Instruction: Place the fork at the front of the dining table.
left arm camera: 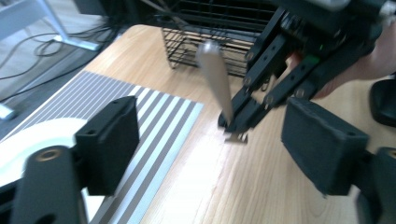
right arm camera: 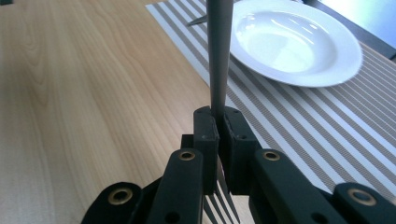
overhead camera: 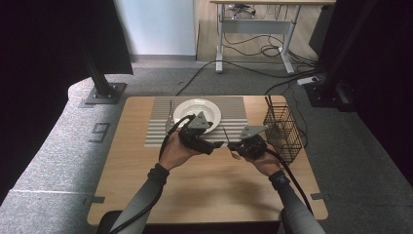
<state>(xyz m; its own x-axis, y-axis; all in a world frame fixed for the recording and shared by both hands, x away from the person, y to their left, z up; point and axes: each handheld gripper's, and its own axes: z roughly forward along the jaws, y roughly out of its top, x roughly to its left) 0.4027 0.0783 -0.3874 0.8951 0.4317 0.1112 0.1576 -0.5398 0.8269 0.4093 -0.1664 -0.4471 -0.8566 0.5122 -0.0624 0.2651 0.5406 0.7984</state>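
The right gripper [right arm camera: 217, 126] clamps a fork [right arm camera: 218, 51] just right of the plate [overhead camera: 197, 113]. The left gripper [left arm camera: 210, 140] is spread, empty (handover apparently finished). Another utensil [overhead camera: 170, 113] already lies left of the plate; placing this fork remains.

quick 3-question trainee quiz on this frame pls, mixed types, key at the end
1. True or false: the right gripper is shut on the metal utensil.
2. How do the left gripper jaws stand? A) wide apart, with nothing pressed between them B) clamped on the utensil C) clamped on the plate rim
3. Fill in: the white plate rests on the ______ placemat, and the black wire basket stands at the table's right edge.

Key: 1 true; 2 A; 3 striped
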